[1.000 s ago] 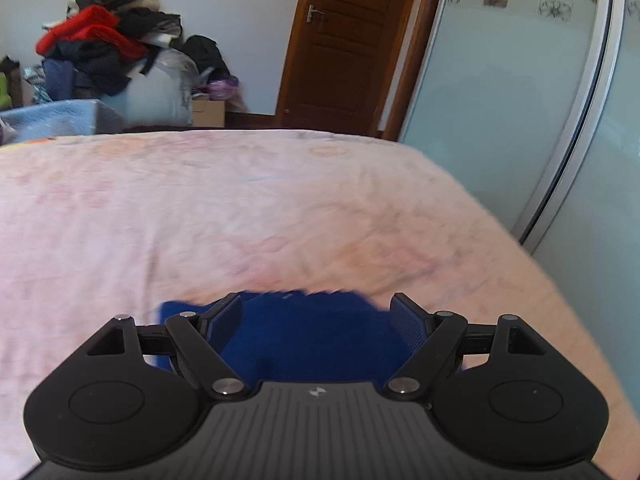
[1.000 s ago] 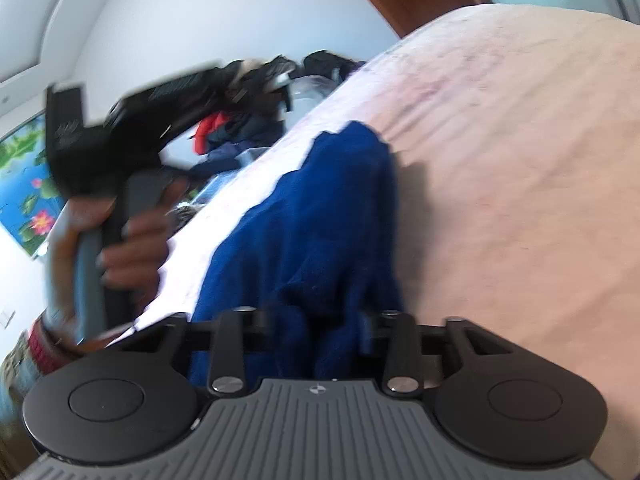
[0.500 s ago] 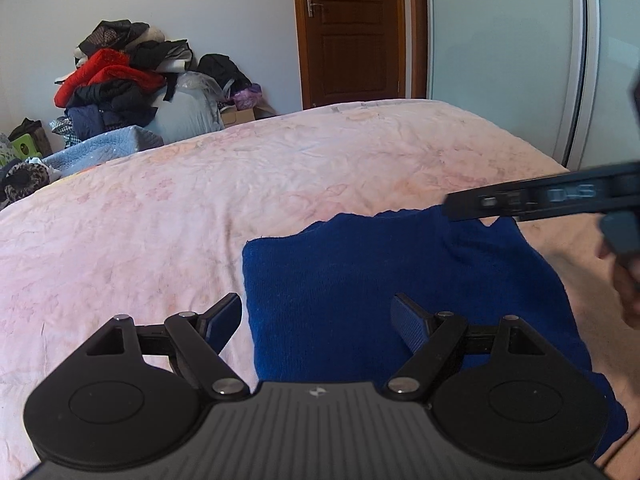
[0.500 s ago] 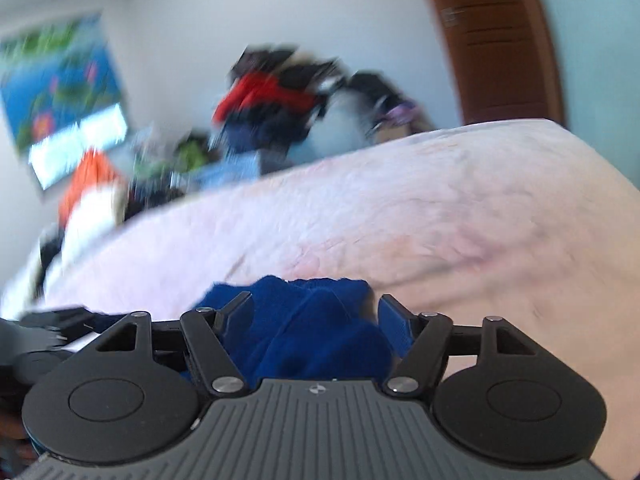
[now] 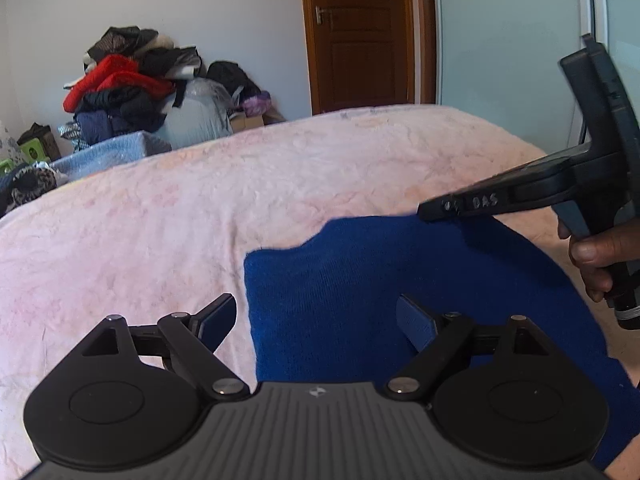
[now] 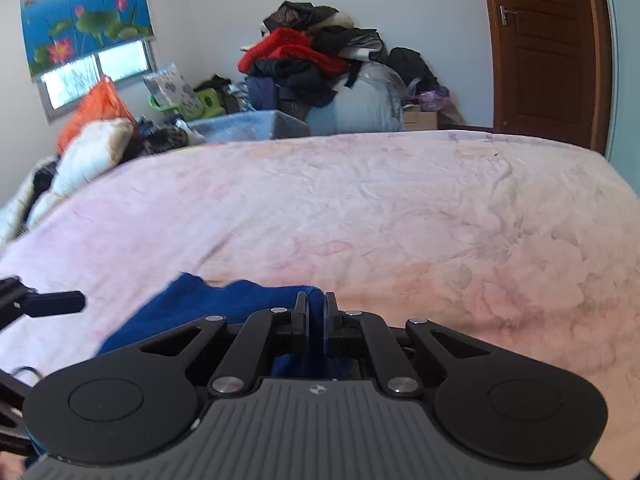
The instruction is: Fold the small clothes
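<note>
A dark blue knit garment (image 5: 380, 280) lies spread on the pink bed cover (image 5: 160, 216). My left gripper (image 5: 316, 316) is open just above the garment's near left part, with its left finger over the bare cover. My right gripper (image 6: 316, 308) is shut on the garment's far edge (image 6: 248, 300). The right gripper also shows in the left wrist view (image 5: 460, 204) at the garment's far right corner, held by a hand. The tip of the left gripper shows at the left edge of the right wrist view (image 6: 52, 304).
A heap of clothes (image 5: 132, 80) and bags stands beyond the bed's far side. A brown door (image 5: 360, 32) and a sliding glass wardrobe (image 5: 512, 40) are at the right. Pillows and an orange bag (image 6: 96, 108) lie at the bed's left end under a window.
The right gripper has shut on the garment's edge, where it was open half a second ago. The garment went from bunched and lifted to spread flat. The left gripper stayed open.
</note>
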`<state>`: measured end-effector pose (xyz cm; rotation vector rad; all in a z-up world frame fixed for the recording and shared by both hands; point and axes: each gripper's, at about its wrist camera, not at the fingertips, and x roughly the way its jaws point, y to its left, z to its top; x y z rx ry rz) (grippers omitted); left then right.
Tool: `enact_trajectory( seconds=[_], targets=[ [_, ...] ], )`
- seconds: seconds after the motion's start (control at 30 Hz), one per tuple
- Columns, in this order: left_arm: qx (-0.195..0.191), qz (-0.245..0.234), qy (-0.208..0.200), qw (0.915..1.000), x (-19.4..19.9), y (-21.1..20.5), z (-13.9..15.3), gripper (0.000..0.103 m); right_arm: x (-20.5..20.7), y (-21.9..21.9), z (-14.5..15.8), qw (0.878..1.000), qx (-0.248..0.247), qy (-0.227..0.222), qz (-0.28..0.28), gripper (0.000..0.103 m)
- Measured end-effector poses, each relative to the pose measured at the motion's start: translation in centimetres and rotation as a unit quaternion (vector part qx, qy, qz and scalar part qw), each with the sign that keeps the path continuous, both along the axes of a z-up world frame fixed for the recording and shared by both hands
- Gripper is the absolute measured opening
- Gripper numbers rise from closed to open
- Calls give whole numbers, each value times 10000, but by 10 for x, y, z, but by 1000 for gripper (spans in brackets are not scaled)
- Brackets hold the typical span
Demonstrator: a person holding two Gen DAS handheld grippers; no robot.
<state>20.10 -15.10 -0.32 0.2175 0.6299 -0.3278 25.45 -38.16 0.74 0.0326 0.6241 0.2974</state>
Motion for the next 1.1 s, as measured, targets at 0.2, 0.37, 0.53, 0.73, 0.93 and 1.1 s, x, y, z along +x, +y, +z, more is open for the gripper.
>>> enact_trajectory(
  seconds=[0.2,0.37,0.53,0.73,0.93,1.1],
  targets=[
    [-27,6,66,10000,-11,10,-3,88,-8,4,-12,9970,-591,78,-484,46],
    [-147,36,265,9995,-15,12,-8,88,-72,6,19,9998,-43,-199,31,54],
    [-136,110,366,9992,-20,10,-18,88,-106,31,-13,9943,-1000,295,243,59],
    [-128,198,313,9992,-27,10,-15,88,-127,21,-2,9968,-691,21,-405,66],
    [-147,198,348,9991,-33,9,-15,88,-165,49,-8,9953,-945,36,202,64],
    [-127,225,347,9991,-40,10,-14,89,-164,44,-24,9939,-1044,297,-217,64]
  ],
)
